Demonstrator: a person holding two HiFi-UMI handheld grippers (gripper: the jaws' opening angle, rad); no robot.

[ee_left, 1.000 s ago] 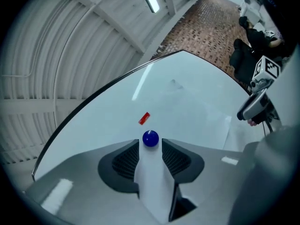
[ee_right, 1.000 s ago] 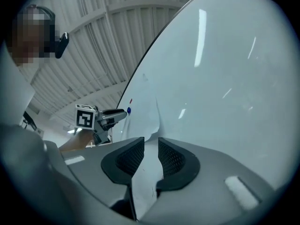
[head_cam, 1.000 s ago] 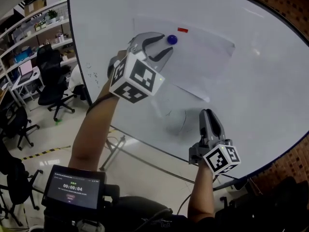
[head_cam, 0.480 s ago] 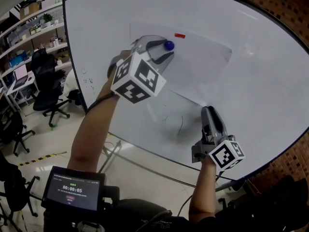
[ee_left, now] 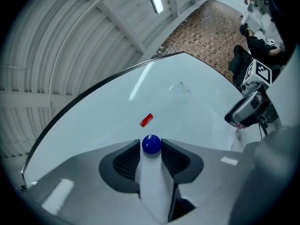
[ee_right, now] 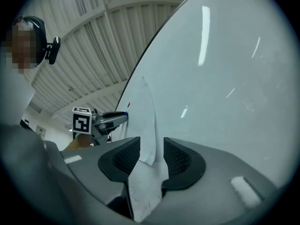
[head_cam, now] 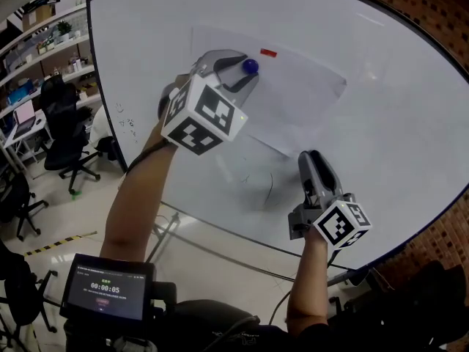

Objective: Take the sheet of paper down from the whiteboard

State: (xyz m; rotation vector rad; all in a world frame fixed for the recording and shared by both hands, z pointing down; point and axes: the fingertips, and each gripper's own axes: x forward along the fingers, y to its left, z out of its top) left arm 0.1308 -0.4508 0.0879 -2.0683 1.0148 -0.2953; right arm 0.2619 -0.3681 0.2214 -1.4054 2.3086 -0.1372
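A white sheet of paper (head_cam: 293, 101) hangs on the whiteboard (head_cam: 381, 123), pinned by a round blue magnet (head_cam: 250, 66) and a small red magnet (head_cam: 269, 52). My left gripper (head_cam: 247, 70) is at the sheet's upper part. Its jaws are closing round the blue magnet (ee_left: 151, 144), and the pads touch both its sides. My right gripper (head_cam: 306, 156) is at the sheet's lower corner. Its jaws are opening, and the paper's (ee_right: 140, 111) corner hangs loose between them with a gap on each side.
Faint pen marks (head_cam: 267, 185) lie on the board below the sheet. Office chairs (head_cam: 62, 141) and shelves (head_cam: 44, 42) stand at the left, with a brick wall (head_cam: 432, 6) behind the board. A small screen (head_cam: 110, 293) sits at the person's chest.
The right gripper's tips have come up a little to the paper's lower corner. The left gripper stays round the blue magnet. The view has shifted slightly.
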